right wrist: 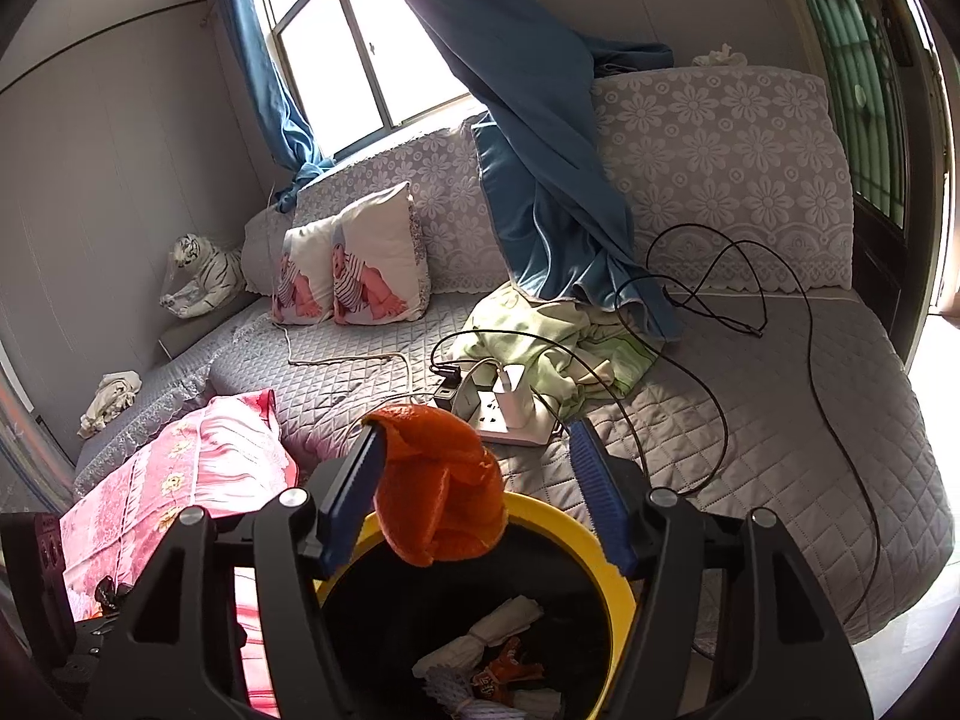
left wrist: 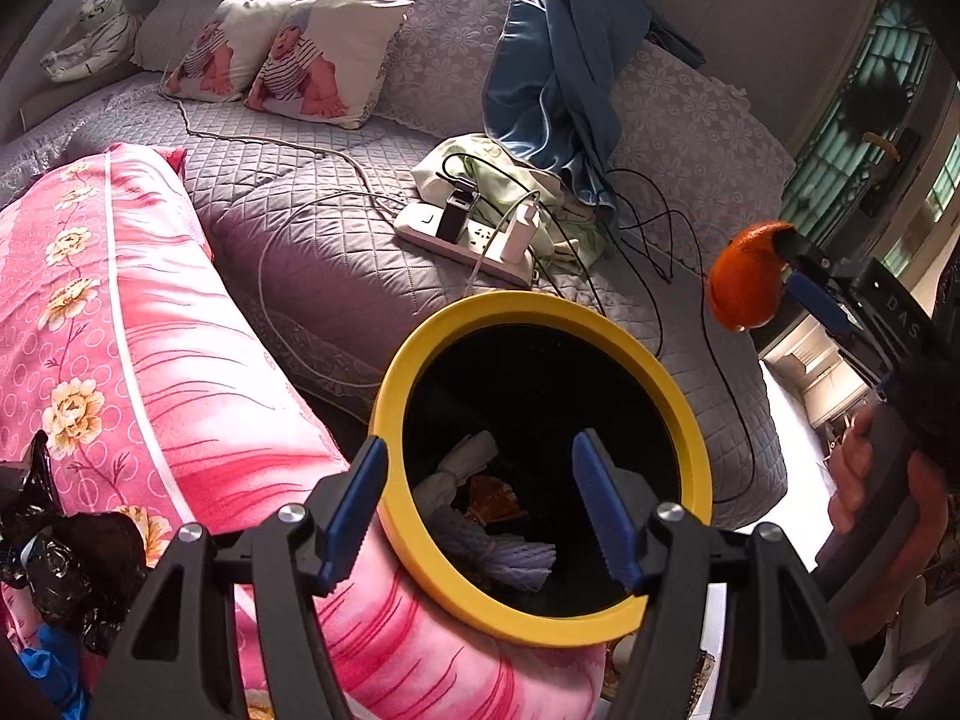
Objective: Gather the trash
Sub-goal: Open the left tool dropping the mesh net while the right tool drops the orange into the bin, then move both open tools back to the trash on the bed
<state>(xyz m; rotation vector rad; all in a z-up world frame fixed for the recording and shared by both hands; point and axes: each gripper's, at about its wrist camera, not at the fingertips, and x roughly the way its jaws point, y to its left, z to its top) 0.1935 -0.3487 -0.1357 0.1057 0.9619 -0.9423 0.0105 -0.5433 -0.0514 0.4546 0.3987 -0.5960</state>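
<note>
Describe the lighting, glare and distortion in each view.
Left wrist view: strong fisheye bending, dark corners, bin interior nearly black. Right wrist view: window blown out white, sunlight falling on the green cloth, bed edge curved by the lens.

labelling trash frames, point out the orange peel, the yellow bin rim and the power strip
orange peel (right wrist: 441, 492), right wrist view, middle of peel
yellow bin rim (left wrist: 543, 305), left wrist view, far edge
power strip (left wrist: 462, 243), left wrist view, top face

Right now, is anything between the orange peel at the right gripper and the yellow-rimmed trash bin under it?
No. In the right wrist view the orange peel hangs directly over the yellow-rimmed black trash bin, with only air between them.
</note>
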